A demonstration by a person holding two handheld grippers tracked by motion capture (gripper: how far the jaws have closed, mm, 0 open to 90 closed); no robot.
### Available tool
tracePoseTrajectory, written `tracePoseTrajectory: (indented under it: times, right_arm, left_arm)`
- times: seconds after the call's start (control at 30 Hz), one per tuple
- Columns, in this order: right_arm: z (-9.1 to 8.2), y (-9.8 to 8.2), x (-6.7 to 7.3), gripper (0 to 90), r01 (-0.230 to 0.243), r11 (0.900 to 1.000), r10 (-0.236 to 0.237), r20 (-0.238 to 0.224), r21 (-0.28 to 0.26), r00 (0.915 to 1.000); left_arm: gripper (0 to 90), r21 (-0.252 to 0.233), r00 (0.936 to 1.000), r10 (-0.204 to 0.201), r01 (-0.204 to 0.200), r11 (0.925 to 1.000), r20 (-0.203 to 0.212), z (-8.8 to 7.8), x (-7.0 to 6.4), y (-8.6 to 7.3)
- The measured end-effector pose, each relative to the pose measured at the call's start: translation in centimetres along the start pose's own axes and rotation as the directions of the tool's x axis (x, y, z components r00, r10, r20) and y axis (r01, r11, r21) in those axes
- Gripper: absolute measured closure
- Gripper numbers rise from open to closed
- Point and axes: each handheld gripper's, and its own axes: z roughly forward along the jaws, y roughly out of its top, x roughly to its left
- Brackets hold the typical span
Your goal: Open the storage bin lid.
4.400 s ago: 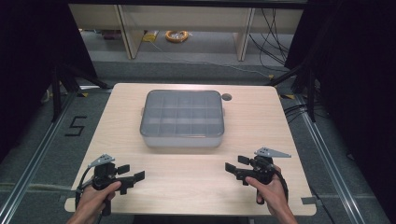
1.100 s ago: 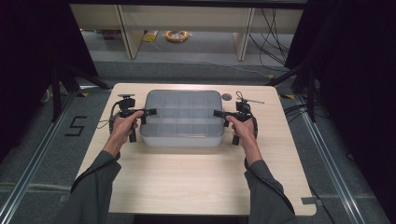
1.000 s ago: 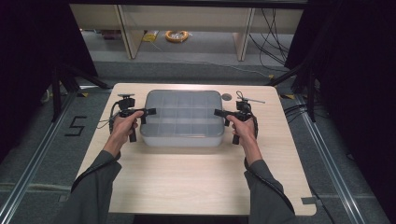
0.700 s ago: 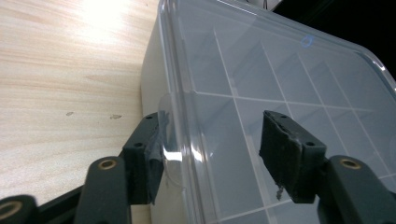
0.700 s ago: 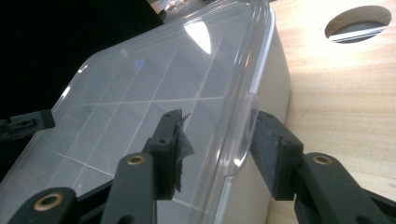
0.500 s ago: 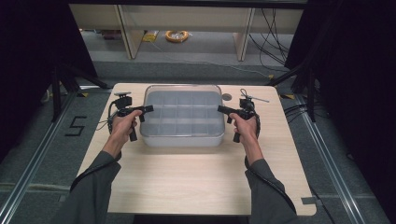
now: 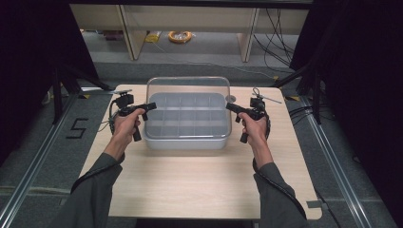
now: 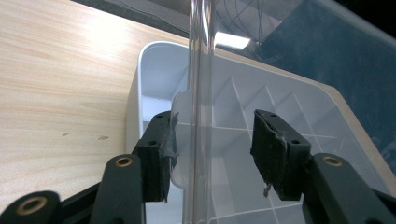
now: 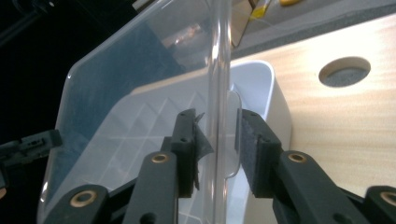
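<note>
Two tongs, left tongs (image 7: 151, 105) and right tongs (image 7: 228, 106), are clamped on the clear lid's (image 7: 189, 86) side tabs, tilting it above the tray (image 7: 185, 141); uneven lifting could slip a tab free

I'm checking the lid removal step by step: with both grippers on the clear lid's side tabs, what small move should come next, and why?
Probably keep lifting the clear lid straight up and level. The left gripper and right gripper each have a side tab between their jaws, and the lid already sits raised above the white compartment tray, though it looks close enough to catch the rim.
</note>
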Motion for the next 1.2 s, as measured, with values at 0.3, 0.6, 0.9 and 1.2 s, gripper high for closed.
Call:
tracePoseTrajectory:
  times: [0.3,0.6,0.9,1.2]
  right_arm:
    - [-0.9,0.5,0.4,71.4,0.049,0.998,-0.05,-0.025,-0.032,0.9984]
    - [-1.8,0.8,1.6,71.9,0.032,0.998,-0.035,-0.052,-0.055,0.9981]
    - [-3.2,0.3,2.6,72.4,0.052,0.996,-0.057,-0.073,-0.071,0.9957]
    - [-5.1,-0.7,3.6,72.6,0.073,0.993,-0.08,-0.076,-0.093,0.9939]
  left_arm:
    - [49.7,-0.02,1.0,0.007,-0.007,0.9998,0.007,-1.3,-0.8,0.6]
    - [49.7,-0.038,0.9995,0.027,-0.027,0.9989,0.014,-3.0,-1.4,1.0]
    - [49.8,-0.059,0.9988,0.041,-0.039,0.9975,0.028,-4.3,-1.7,0.6]
    - [48.9,-0.074,0.9967,0.071,-0.068,0.995,0.04,-6.3,-2.4,-0.8]
